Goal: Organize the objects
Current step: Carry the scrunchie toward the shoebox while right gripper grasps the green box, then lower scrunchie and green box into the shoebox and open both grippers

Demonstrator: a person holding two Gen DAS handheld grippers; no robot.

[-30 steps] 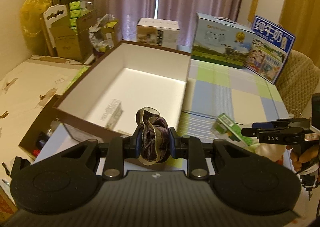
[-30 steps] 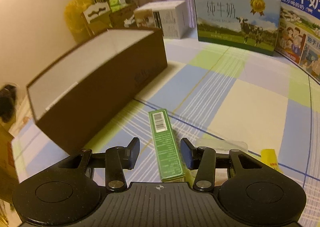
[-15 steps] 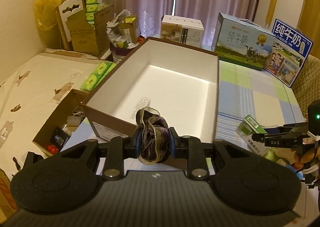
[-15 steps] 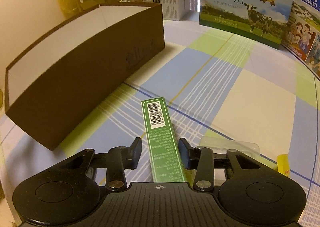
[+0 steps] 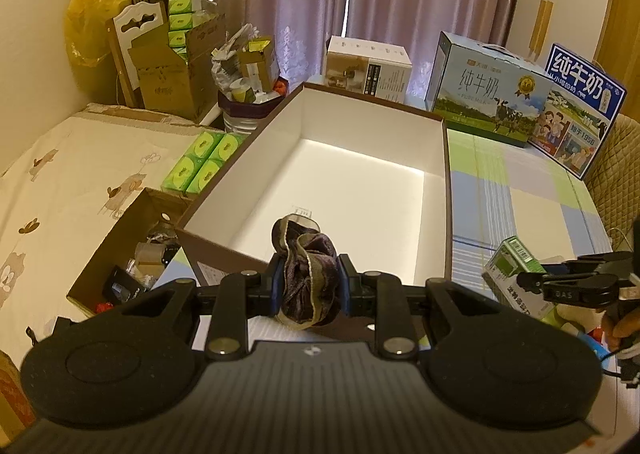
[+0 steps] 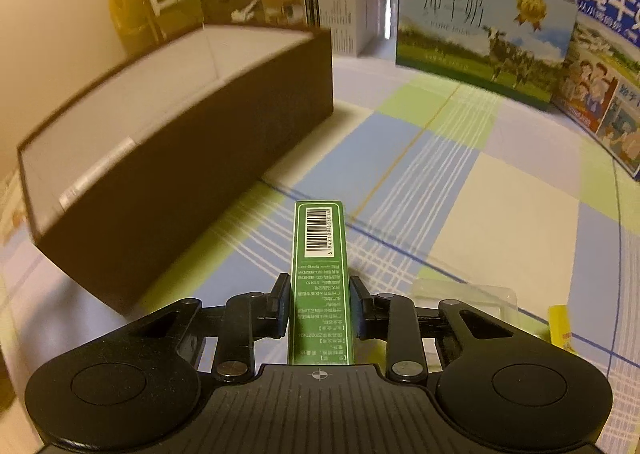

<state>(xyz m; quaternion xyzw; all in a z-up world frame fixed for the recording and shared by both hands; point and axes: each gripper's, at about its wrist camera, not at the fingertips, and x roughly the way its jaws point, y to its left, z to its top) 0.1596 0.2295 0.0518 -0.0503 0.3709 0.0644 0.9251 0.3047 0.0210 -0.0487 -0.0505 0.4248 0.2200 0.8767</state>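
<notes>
My left gripper (image 5: pixel 307 286) is shut on a dark purple and olive scrunchie (image 5: pixel 306 274), held above the near wall of the big brown box with a white inside (image 5: pixel 360 157). My right gripper (image 6: pixel 319 300) is shut on a long green carton with a barcode (image 6: pixel 319 254), just above the checked tablecloth, right of the brown box (image 6: pixel 180 189). The right gripper and its green carton (image 5: pixel 516 262) also show at the right edge of the left wrist view.
Two milk cartons (image 5: pixel 488 101) and a white box (image 5: pixel 366 67) stand behind the brown box. An open cardboard box of small items (image 5: pixel 132 254) and green tissue packs (image 5: pixel 204 161) lie to its left. A clear plastic tray (image 6: pixel 464 298) and a yellow packet (image 6: pixel 562 330) lie by the right gripper.
My left gripper has risen and drawn back with the scrunchie. My right gripper has closed its jaws on the green carton, which now points straight ahead.
</notes>
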